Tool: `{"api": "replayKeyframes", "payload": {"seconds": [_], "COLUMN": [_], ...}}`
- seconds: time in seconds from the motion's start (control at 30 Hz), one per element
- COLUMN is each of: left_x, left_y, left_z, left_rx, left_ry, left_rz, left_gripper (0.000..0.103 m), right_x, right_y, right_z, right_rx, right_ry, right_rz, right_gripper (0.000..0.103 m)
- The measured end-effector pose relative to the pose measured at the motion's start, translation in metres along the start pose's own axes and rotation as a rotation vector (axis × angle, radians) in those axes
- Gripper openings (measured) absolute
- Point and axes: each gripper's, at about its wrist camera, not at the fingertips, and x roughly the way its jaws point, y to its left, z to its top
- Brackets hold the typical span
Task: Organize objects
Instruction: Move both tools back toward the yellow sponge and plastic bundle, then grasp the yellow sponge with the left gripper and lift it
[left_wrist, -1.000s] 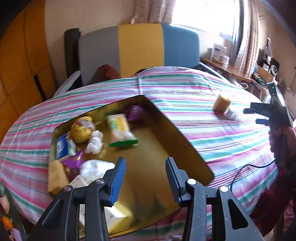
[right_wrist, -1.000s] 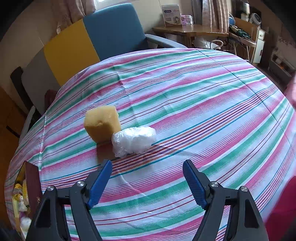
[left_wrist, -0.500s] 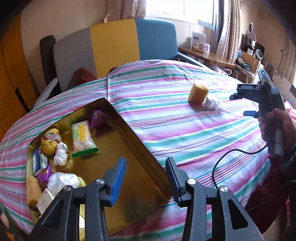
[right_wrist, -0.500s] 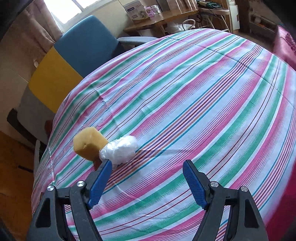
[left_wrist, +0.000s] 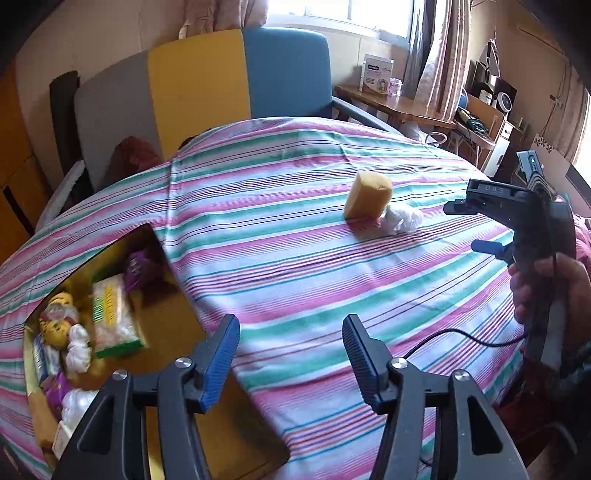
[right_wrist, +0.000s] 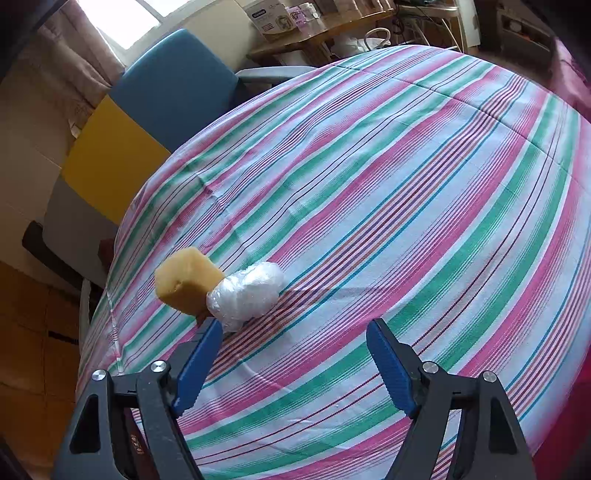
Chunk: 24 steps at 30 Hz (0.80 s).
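Note:
A yellow sponge (left_wrist: 367, 195) (right_wrist: 188, 280) stands on the striped tablecloth with a white plastic-wrapped bundle (left_wrist: 402, 219) (right_wrist: 245, 295) touching its side. My left gripper (left_wrist: 290, 358) hovers over the cloth beside the gold box (left_wrist: 177, 325); its jaws are opening and nothing is between them. The box holds a green snack packet (left_wrist: 112, 314), a purple wrapper (left_wrist: 138, 267) and several other small items. My right gripper (right_wrist: 293, 363) is open and empty, just short of the bundle, which lies ahead of its left finger. In the left wrist view that right gripper (left_wrist: 480, 229) appears at the right, held by a hand (left_wrist: 543, 284).
A grey, yellow and blue chair (left_wrist: 207, 96) stands behind the table. A wooden side table (left_wrist: 391, 107) with a white box (left_wrist: 376, 77) is at the back right. A black cable (left_wrist: 461, 338) trails over the cloth near the right edge.
My left gripper has swung right, away from the box and over the cloth, and its jaws have widened. The right gripper has rolled and come closer to the sponge and bundle.

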Motion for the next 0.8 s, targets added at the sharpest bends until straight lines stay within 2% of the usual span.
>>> {"api": "replayKeyframes", "payload": {"seconds": [0.1,0.2,0.37,0.5,0.6,0.73,0.8], "left_x": [0.014,0.031,0.067,0.101,0.118,0.141,0.155], "left_y": [-0.012,-0.023,-0.048,-0.07,-0.085,-0.104,-0.114], "left_z": [0.016,0.035,0.07,0.097,0.115,0.131,0.136], "left_rx": [0.008,0.014,0.037,0.06,0.066,0.073,0.096], "left_ry": [0.006,0.017,0.031,0.058,0.035,0.048,0.05], "left_rz": [-0.013,-0.037,-0.083,-0.094,-0.068,-0.082,-0.062], "left_gripper": [0.071,0.072,0.081,0.082,0.085,0.086,0.087], "right_x": [-0.006,-0.012,-0.014,-0.01,-0.006,-0.001,-0.002], "right_y": [-0.008,-0.016,-0.021,-0.02,-0.02,-0.024,-0.027], "right_z": [0.003,0.005,0.009,0.009,0.009,0.008,0.009], "right_rx": [0.051,0.101,0.151,0.156,0.164,0.199,0.211], "right_ry": [-0.015,-0.033,-0.033,-0.014,0.001,0.022,0.014], "right_rz": [0.037,0.067,0.105,0.128,0.146,0.168,0.168], "right_gripper": [0.081,0.082,0.083,0.084,0.085,0.085,0.085]}}
